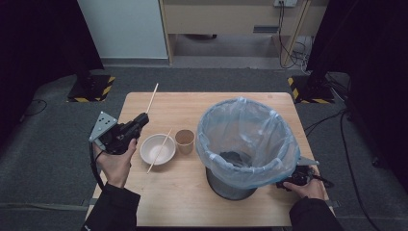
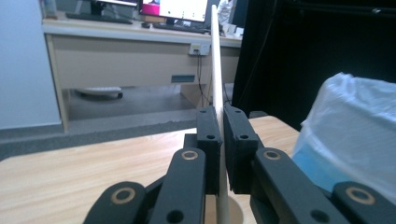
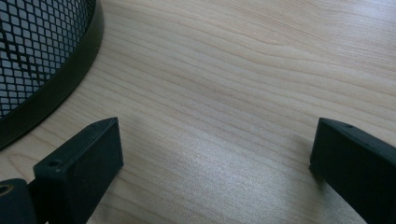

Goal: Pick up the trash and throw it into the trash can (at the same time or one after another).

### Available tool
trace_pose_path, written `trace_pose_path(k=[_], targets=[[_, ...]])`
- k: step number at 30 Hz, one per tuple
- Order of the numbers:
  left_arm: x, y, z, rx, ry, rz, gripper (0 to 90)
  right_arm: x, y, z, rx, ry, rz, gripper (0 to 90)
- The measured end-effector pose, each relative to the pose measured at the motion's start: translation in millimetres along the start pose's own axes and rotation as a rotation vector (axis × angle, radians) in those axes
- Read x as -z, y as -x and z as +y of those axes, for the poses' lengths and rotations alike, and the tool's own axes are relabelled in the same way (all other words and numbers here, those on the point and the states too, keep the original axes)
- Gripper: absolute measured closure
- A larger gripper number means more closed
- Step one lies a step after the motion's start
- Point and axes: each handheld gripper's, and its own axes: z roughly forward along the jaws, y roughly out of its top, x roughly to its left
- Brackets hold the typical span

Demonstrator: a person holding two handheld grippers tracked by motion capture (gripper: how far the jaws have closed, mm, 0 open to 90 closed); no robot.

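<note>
My left gripper point(image 1: 143, 118) is held above the table's left side, shut on a wooden chopstick point(image 1: 152, 97) that sticks out past the jaws toward the far edge. In the left gripper view the chopstick point(image 2: 215, 65) stands upright, pinched between the pads of the gripper point(image 2: 219, 119). A second chopstick point(image 1: 160, 149) lies across a white bowl point(image 1: 146, 147). A brown paper cup point(image 1: 184, 140) stands just right of the bowl. My right gripper point(image 1: 290, 182) rests low at the near right, partly hidden behind the bin. Its jaws point(image 3: 215, 154) stand wide open over bare wood.
A black mesh bin point(image 3: 42, 56) lined with a pale blue bag point(image 1: 245, 137) stands on the right half of the wooden table point(image 1: 168, 197). The bag point(image 2: 355, 126) rises close to the right of the left gripper. Beyond the table are grey floor and a desk.
</note>
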Motion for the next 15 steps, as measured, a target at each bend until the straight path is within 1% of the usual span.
trace_pose_path(k=[1,2,4,5,6,7,8,9,10,11,12,13,14,15], targets=[[0.0,0.0,0.0,0.000,0.000,0.000,85.4,0.0,0.0,0.0,0.000,0.000,0.000,2.6],[1.2,2.7,3.1,-0.005,0.008,-0.010,85.4,0.0,0.0,0.0,0.000,0.000,0.000,2.6],[4.0,10.1,11.2,-0.015,0.037,-0.031,85.3,0.0,-0.1,0.0,0.001,0.000,0.000,2.6],[4.0,10.1,11.2,-0.015,0.037,-0.031,85.3,0.0,-0.1,0.0,0.001,0.000,0.000,2.6],[4.9,14.3,15.9,-0.020,0.052,-0.043,85.3,0.0,-0.1,0.0,0.001,0.000,-0.001,2.6],[4.9,14.3,15.9,-0.020,0.052,-0.043,85.3,-0.1,-0.1,0.0,0.001,0.000,-0.001,2.6],[5.4,18.6,21.5,-0.029,0.062,-0.054,85.3,0.0,-0.1,0.0,0.001,0.000,0.000,2.6],[5.4,18.6,21.5,-0.029,0.062,-0.054,85.3,0.0,-0.1,0.0,0.001,0.000,0.000,2.6],[5.6,23.2,27.3,-0.038,0.073,-0.063,85.4,-0.1,-0.1,0.0,0.000,0.000,0.000,2.6],[5.6,23.2,27.3,-0.038,0.073,-0.063,85.4,-0.1,-0.1,0.0,0.000,0.000,0.000,2.6],[5.6,28.2,33.0,-0.050,0.081,-0.072,85.3,-0.1,-0.1,0.1,0.000,0.000,0.000,2.5],[5.6,28.2,33.0,-0.050,0.081,-0.072,85.4,-0.1,-0.1,0.1,0.000,0.000,0.000,2.5],[4.9,33.7,38.6,-0.058,0.092,-0.084,85.3,-0.1,-0.1,0.1,0.000,0.000,0.000,2.5],[4.9,33.7,38.6,-0.058,0.092,-0.084,85.3,-0.1,-0.1,0.1,0.000,0.000,0.000,2.5]])
